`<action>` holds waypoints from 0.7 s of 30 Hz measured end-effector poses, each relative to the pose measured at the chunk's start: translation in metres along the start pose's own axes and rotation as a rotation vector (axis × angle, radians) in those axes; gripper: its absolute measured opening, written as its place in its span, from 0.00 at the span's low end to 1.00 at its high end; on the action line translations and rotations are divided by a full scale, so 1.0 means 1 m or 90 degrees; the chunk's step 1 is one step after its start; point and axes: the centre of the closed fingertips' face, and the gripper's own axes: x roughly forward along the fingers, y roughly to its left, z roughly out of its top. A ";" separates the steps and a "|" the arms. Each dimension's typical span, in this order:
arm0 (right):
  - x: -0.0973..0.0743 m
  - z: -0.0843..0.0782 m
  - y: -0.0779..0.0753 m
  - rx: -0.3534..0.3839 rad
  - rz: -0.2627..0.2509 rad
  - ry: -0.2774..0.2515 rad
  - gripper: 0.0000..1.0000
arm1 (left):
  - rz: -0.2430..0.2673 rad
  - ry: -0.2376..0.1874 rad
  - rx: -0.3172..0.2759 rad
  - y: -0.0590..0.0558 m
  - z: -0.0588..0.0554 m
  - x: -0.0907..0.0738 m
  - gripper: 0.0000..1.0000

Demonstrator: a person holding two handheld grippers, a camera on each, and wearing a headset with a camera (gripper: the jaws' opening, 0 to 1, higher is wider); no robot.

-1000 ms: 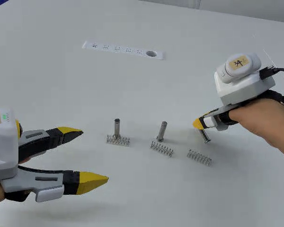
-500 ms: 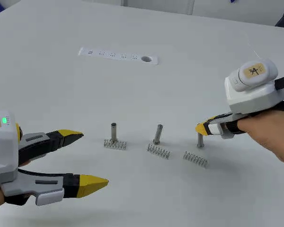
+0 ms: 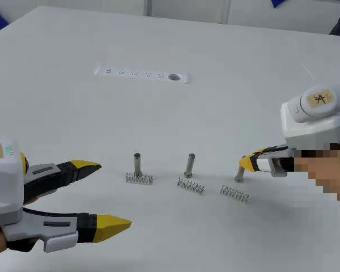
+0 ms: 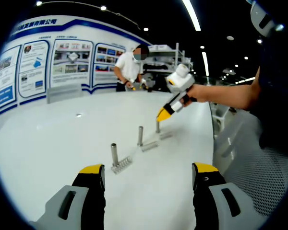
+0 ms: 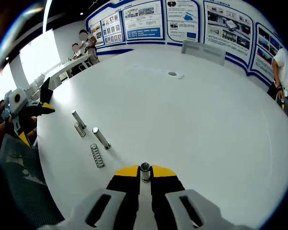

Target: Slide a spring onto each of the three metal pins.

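Note:
Three metal pins stand in a row on the white table: left pin (image 3: 137, 164), middle pin (image 3: 190, 165), right pin (image 3: 239, 173). A spring lies flat just in front of each: left spring (image 3: 139, 179), middle spring (image 3: 191, 186), right spring (image 3: 234, 194). My right gripper (image 3: 247, 164) comes in from the right, its jaws shut on the top of the right pin (image 5: 145, 168). At the lower left my left gripper (image 3: 113, 195) is open and holds nothing, a hand's width short of the left pin (image 4: 114, 154).
A white power strip (image 3: 141, 74) lies flat at the far side of the table. In the left gripper view the table's edge (image 4: 213, 139) runs close behind the right gripper (image 4: 163, 114). A person (image 4: 129, 67) stands far off behind the table.
The right pin was tilted and lifted in the right gripper; now it stands upright on the table with the gripper still at its top. The left gripper has hardly moved.

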 end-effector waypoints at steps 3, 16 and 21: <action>0.000 0.000 0.001 -0.004 0.003 -0.001 0.09 | 0.000 0.002 0.002 -0.002 0.002 0.000 0.75; 0.001 -0.007 0.003 -0.021 0.014 0.006 0.10 | 0.002 0.008 0.005 -0.003 0.003 0.001 0.75; 0.001 -0.010 0.003 -0.027 0.014 0.011 0.10 | 0.001 0.007 0.006 -0.004 0.003 0.002 0.76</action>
